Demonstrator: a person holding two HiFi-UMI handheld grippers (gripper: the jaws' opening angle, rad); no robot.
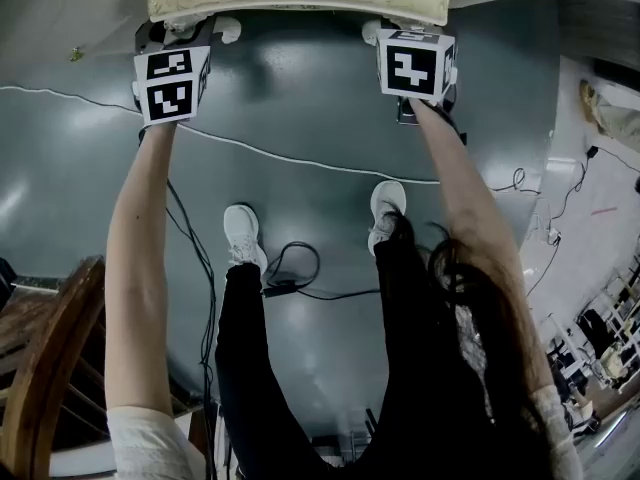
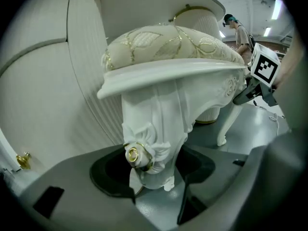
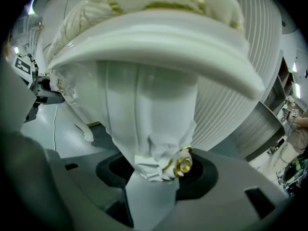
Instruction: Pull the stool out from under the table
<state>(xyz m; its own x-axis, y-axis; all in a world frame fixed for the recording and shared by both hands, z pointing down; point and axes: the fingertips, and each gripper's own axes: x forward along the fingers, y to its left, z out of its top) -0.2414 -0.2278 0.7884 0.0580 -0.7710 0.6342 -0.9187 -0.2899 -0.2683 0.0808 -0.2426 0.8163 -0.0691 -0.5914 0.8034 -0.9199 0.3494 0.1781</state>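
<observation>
Left gripper view: the black pads [image 2: 108,174] of the left gripper [image 2: 154,177] are closed against either side of a carved white leg [image 2: 154,124] of the stool [image 2: 202,88], level with its gold rosette [image 2: 132,154]. Right gripper view: the right gripper [image 3: 156,174] is clamped the same way, its pads [image 3: 204,177] hugging the other front leg [image 3: 144,114] low down, beside a matching rosette [image 3: 184,165]. Each leg fills the gap between its jaws.

Above the legs spread the stool's white moulded seat rim [image 2: 144,78] and a cream cushion [image 2: 168,40] patterned in gold. Close behind stands the white table [image 2: 154,1]. Its top overhangs the far side of the cushion, and its fluted base [image 2: 89,81] rises just beside the seat.

Head view: two bare arms [image 1: 140,268] stretch forward to the stool at the top edge, marker cubes [image 1: 172,83] facing up. The person's white shoes [image 1: 243,233] and loose cables [image 1: 290,268] lie on the grey floor [image 1: 300,98] below.

Judged from this, both grips are made, but the stool looks largely tucked under the table, so nearly all of the pull back toward the feet remains
</observation>
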